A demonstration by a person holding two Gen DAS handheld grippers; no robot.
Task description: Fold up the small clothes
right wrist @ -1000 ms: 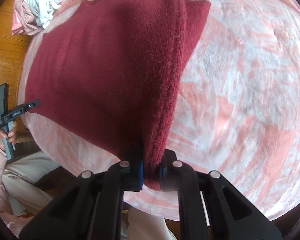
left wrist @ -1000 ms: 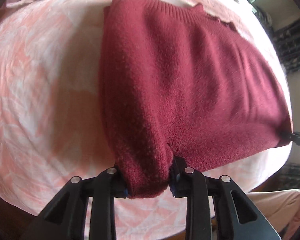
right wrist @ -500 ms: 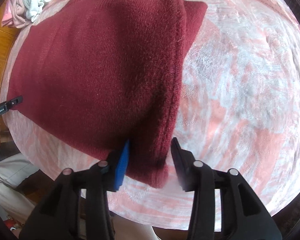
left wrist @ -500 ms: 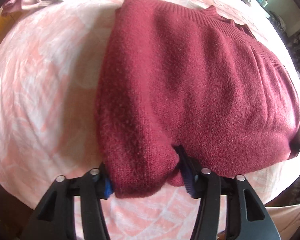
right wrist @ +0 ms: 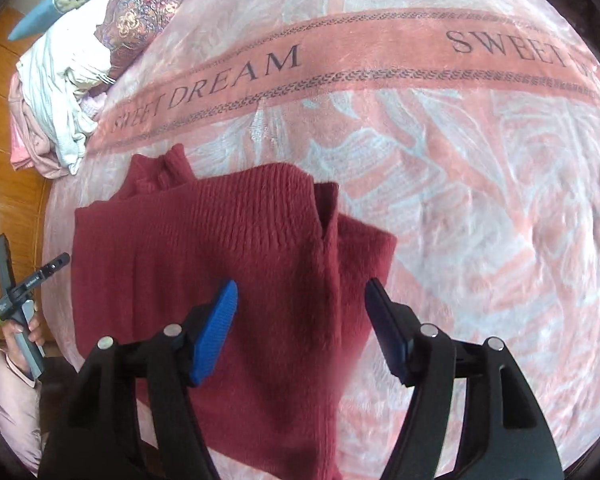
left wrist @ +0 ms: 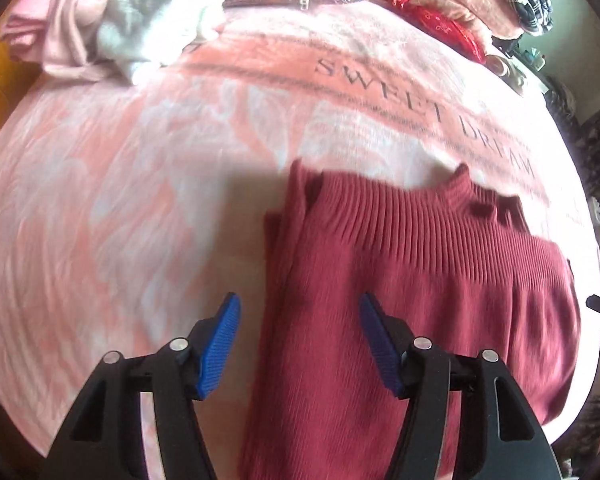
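On the bed [right wrist: 480, 208], over a pink and white blanket [left wrist: 100, 200] lettered "SWEET DREAM": 1 dark red knit sweater [right wrist: 228, 280], folded, lying flat, ribbed hem toward the lettered band. Left gripper [left wrist: 300, 332]: fingers apart, jaws just opened, above the sweater's left folded edge, blue pads clear of the knit. Right gripper [right wrist: 300, 320]: fingers apart, jaws just opened, above the sweater's right side, not pressing it. Far edge of bed: 1 loose heap of pale clothes [right wrist: 64, 92], beside patterned pillows [right wrist: 140, 20]. No containers in view. 1 hand [right wrist: 24, 328] at the right-wrist view's left rim, grasping the left gripper's handle
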